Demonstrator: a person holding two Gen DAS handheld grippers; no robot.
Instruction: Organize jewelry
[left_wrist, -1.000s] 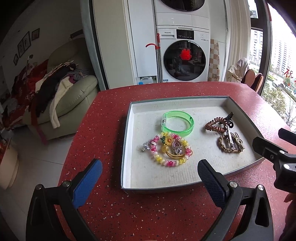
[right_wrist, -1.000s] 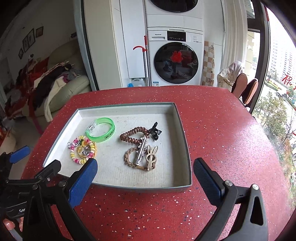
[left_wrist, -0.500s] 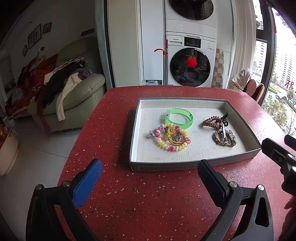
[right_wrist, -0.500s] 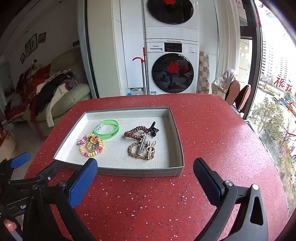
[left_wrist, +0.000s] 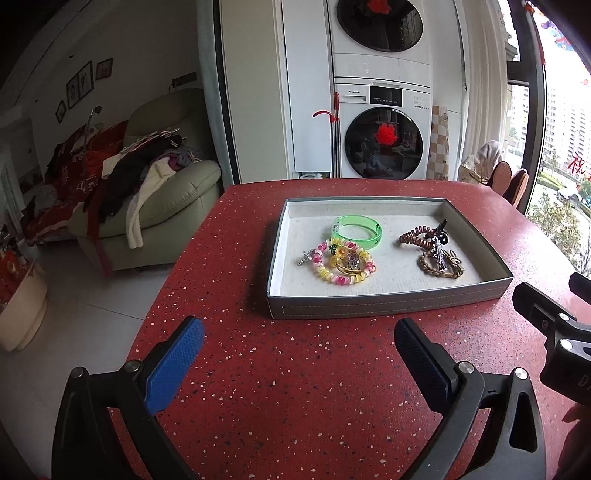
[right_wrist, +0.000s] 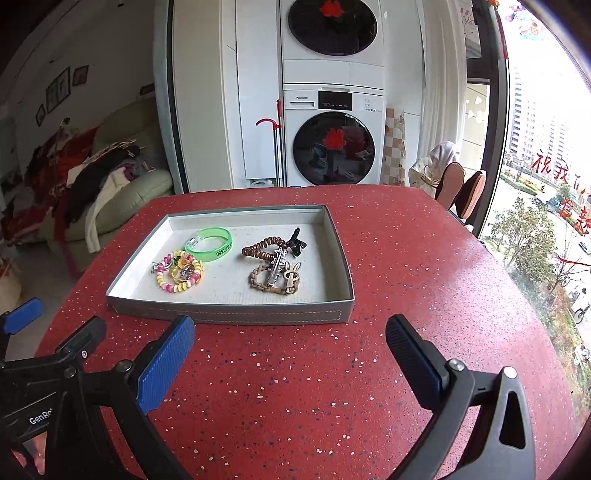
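Observation:
A grey tray (left_wrist: 384, 305) (right_wrist: 236, 315) sits on the red speckled table (left_wrist: 295, 387) (right_wrist: 295, 387). Inside lie a green bangle (left_wrist: 356, 230) (right_wrist: 209, 243), a pink and yellow bead bracelet (left_wrist: 341, 267) (right_wrist: 180, 275) with small charms, a brown coil hair tie (left_wrist: 415, 236) (right_wrist: 263, 248) with a black clip, and a braided brown bracelet (left_wrist: 441, 264) (right_wrist: 273, 280) with a metal clip. My left gripper (left_wrist: 299, 341) is open, nothing between its fingers, on the near side of the tray. My right gripper (right_wrist: 290, 338) is also open and holds nothing.
The table's left edge drops to a tiled floor, with a green sofa (left_wrist: 166, 206) piled with clothes beyond it. Stacked washing machines (right_wrist: 332, 140) stand behind the table. Chairs (right_wrist: 461, 188) and a window are at the right. Bare table surface lies between grippers and tray.
Both grippers have pulled back from the tray and risen, so it now looks smaller and farther away. Both stay open and the jewelry has not moved.

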